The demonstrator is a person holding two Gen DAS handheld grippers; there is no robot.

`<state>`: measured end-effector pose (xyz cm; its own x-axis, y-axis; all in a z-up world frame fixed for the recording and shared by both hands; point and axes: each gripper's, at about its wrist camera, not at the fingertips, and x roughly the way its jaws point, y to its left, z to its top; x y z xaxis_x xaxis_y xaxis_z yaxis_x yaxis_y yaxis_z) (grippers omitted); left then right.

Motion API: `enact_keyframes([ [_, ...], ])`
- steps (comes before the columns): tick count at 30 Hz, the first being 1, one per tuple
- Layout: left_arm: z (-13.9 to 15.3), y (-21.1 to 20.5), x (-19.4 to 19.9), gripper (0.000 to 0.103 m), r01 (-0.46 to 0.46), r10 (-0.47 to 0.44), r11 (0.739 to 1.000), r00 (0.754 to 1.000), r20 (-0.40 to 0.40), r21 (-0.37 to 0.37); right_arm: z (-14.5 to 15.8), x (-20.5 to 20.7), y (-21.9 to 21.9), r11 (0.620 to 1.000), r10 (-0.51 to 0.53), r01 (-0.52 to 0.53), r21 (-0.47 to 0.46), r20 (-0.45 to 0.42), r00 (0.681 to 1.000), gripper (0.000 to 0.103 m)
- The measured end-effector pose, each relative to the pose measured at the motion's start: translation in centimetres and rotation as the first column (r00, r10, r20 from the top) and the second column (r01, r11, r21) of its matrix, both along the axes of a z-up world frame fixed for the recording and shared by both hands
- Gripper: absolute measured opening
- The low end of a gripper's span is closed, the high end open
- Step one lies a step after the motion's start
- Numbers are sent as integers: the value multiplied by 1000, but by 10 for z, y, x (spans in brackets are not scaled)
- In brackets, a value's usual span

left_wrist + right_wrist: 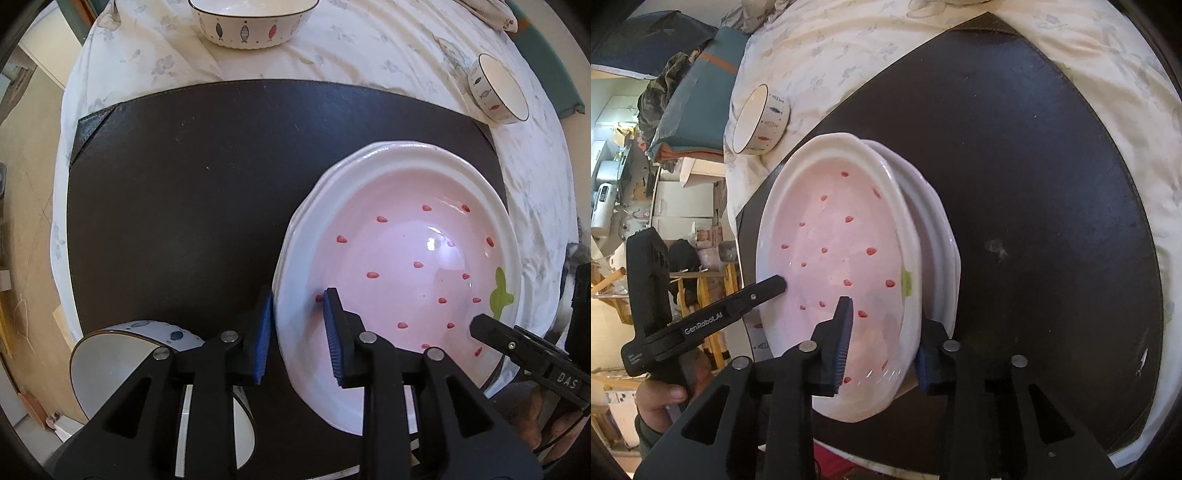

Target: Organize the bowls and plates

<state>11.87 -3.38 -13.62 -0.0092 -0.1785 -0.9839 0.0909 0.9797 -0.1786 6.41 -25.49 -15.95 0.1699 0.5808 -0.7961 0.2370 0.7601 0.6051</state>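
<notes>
plate (pixel 417 258) stack on mat (pixel 184 221); left gripper (pixel 301 332) and right gripper (pixel 882 343) jaws spread, straddling opposite rims, not pinching.

Left claw (pixel 300 332) pointing down, blue pads (pixel 334 339) straddling the near rim of a pink strawberry plate (pixel 417 266), pads slightly apart from it. Plate stacked on another, on a dark mat (pixel 192 206). Fish-patterned bowl (pixel 253 20) at top, smaller one (pixel 498 88) upper right, another bowl (pixel 122 354) lower left. Right claw (pixel 484 328) tip over the plate's right side.
</notes>
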Motion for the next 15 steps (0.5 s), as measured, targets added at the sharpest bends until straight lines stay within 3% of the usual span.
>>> enact_keyframes([
  [4, 0, -3, 0, 24, -3, 3, 1000, 1000, 3, 5, 0, -4, -10, 999, -13, 15, 39, -42, 999, 38],
  [9, 2, -2, -1, 24, -3, 3, 1000, 1000, 12, 11, 10, -8, -25, 998, -41, 43, 51, -33, 999, 39],
  [15, 3, -5, -3, 23, 16, -17, 999, 1000, 19, 35, 34, -11, -31, 971, -49, 73, -229, 109, 993, 42],
])
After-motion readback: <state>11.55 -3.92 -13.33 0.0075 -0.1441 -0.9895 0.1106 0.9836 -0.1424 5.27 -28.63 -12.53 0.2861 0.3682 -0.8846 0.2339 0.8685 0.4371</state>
